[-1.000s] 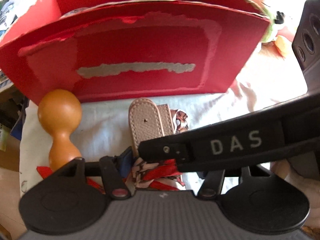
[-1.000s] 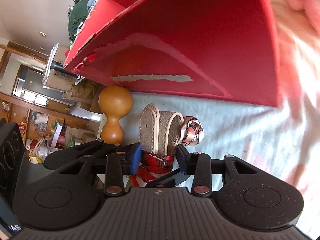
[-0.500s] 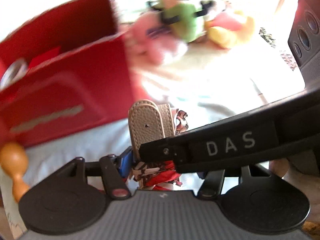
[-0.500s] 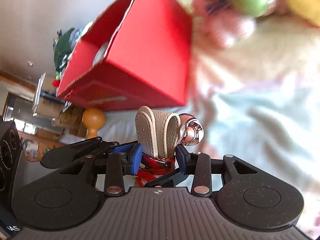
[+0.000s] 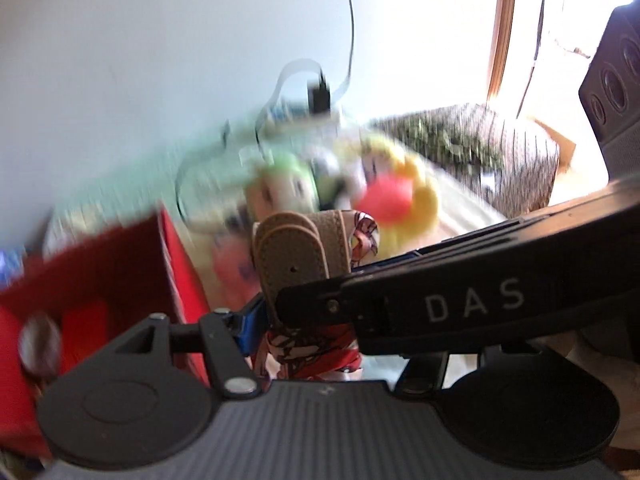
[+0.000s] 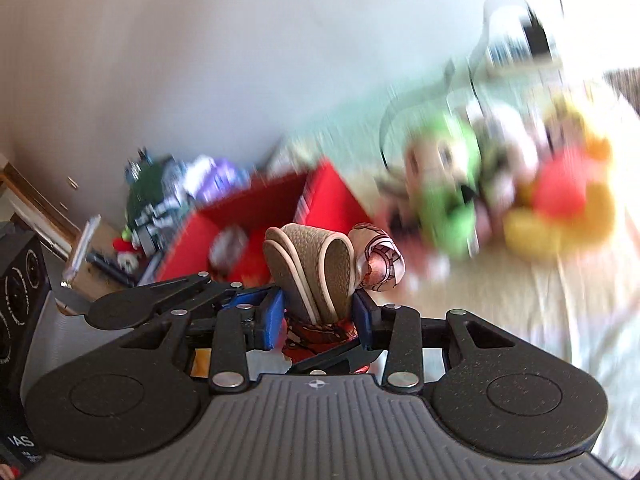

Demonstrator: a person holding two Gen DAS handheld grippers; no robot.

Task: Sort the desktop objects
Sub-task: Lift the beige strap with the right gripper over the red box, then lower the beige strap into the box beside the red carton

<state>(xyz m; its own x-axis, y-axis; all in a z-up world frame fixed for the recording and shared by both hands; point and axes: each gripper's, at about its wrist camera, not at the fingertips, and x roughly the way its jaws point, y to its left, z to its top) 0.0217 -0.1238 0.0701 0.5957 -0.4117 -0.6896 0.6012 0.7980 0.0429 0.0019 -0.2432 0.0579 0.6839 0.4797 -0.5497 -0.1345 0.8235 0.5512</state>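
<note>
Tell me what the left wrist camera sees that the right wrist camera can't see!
Only the left wrist view shows the wooden window frame, a striped cushion and the right gripper's arm marked DAS crossing in front.

Only the right wrist view shows a cluttered pile by the wall and the right gripper shut on the strap.

Both show the folded beige leather strap with its patterned scarf, the open red box and the blurry plush toys.
</note>
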